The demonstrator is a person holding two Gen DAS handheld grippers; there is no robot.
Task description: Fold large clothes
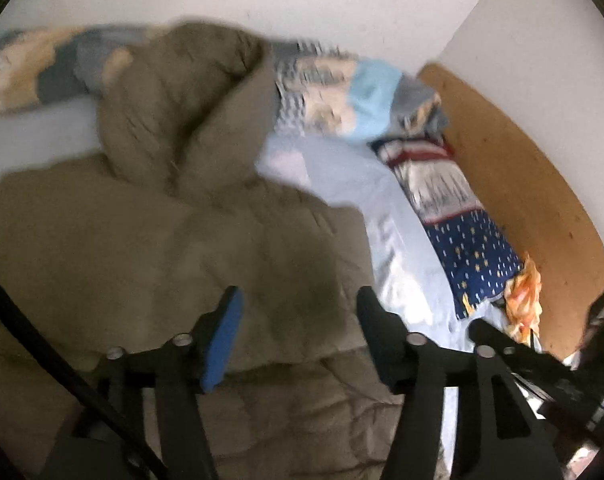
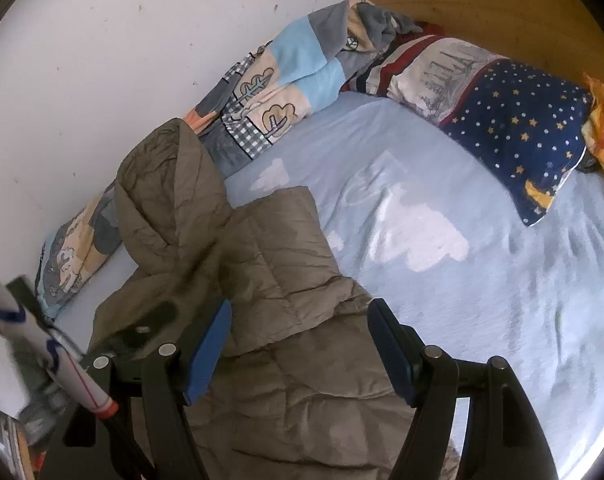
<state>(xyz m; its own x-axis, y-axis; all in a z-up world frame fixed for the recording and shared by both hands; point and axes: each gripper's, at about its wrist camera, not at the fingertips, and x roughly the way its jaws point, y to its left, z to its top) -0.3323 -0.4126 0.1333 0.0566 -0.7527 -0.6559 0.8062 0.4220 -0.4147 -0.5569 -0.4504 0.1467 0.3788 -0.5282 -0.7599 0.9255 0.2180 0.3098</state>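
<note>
olive hooded puffer jacket [image 2: 270, 280] spread flat on cloud-print bedsheet [image 2: 482, 272] for folding, under both grippers. left gripper [image 1: 298, 332] jaws parted, empty; right gripper [image 2: 298, 344] wide apart, empty, over jacket edge.

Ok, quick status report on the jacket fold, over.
Left gripper open, nothing held. Right gripper open above the jacket. Olive puffer jacket lies partly folded on the blue sheet, hood up by the wall. Nothing in the way.
</note>
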